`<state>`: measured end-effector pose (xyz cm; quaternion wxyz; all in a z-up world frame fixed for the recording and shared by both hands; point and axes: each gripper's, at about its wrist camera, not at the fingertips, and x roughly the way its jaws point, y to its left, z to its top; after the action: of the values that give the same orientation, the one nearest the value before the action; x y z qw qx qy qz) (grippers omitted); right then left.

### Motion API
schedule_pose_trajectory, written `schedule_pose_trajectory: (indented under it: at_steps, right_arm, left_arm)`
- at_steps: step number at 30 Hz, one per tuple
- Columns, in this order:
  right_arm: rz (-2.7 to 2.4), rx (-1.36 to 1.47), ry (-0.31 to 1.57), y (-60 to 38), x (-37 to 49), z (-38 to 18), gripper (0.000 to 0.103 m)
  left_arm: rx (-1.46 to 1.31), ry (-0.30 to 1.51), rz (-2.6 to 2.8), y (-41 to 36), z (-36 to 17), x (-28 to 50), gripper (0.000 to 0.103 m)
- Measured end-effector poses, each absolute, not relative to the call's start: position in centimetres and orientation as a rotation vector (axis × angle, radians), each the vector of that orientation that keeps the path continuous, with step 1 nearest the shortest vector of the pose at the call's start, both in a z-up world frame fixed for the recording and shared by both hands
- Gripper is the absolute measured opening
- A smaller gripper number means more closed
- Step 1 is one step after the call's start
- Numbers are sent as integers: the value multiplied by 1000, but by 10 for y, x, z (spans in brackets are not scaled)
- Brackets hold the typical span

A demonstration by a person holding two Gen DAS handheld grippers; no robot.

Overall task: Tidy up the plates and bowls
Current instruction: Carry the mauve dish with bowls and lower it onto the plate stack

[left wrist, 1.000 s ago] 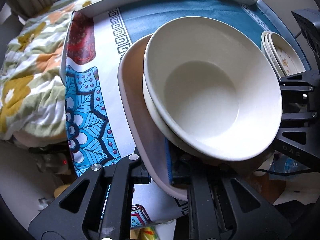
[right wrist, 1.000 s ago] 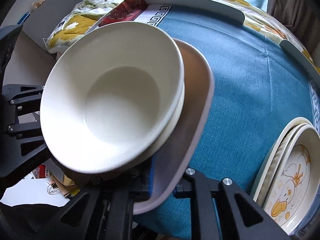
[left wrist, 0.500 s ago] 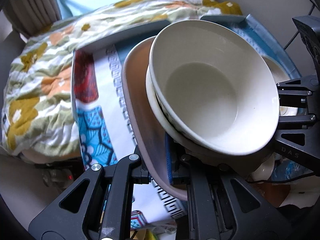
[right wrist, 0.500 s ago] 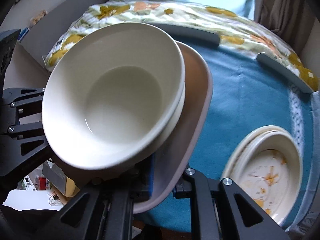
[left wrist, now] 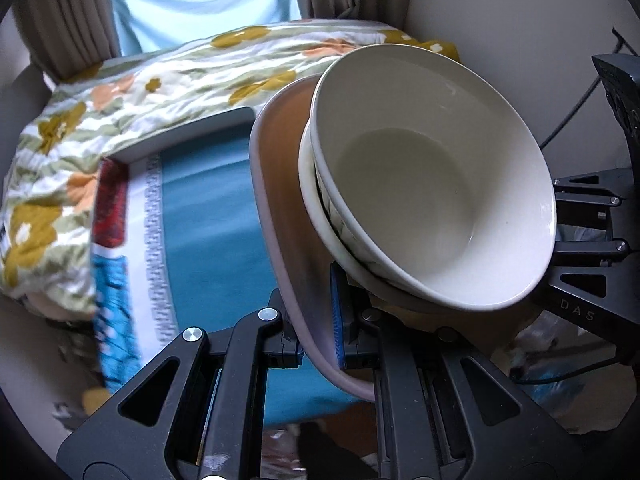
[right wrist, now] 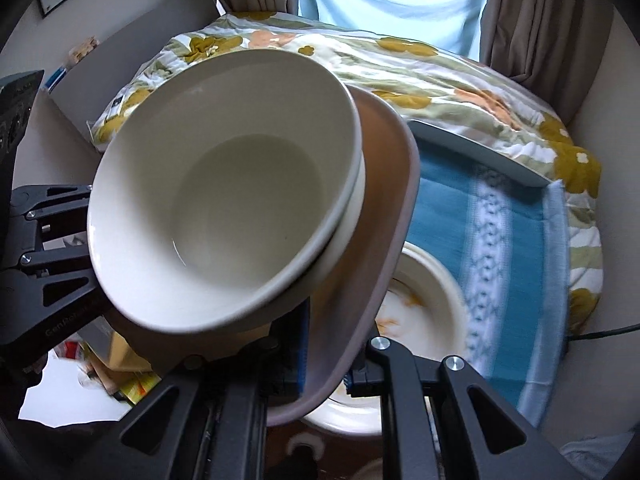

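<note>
Done: bowls [left wrist: 432,200] nested on pink tray [left wrist: 280,216].
Grip: left gripper [left wrist: 316,346], right gripper [right wrist: 326,354] both pinching its rim.
Left: duck plates [right wrist: 424,280] (lower centre) waiting.

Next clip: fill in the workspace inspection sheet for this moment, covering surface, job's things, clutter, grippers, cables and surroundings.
Surface: blue tablecloth with a patterned border.
Job's things: pinkish plate lifted and tilted, carrying two nested cream bowls; a stack of duck-print plates lies on the cloth below it.
Clutter: papers and bags off the near table edge, too blurred to name.
Grippers: left gripper and right gripper each clamp an edge of the plate.
Cables: a black cable by the wall; another past the cloth.
Surroundings: floral quilt, curtains, pale wall.
</note>
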<state>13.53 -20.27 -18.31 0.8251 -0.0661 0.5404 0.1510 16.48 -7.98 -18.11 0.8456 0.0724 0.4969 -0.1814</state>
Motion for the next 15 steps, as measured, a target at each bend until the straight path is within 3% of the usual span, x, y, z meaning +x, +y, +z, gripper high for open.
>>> schedule_pose_trajectory:
  at_steps: [9, 15]
  right_arm:
    - [345, -162, 1182, -276, 114, -199, 13]
    - [353, -126, 1210, -293, 110, -227, 13]
  left_arm:
    - [70, 1090, -340, -157, -208, 134, 9]
    - [65, 1130, -322, -169, -233, 132, 8]
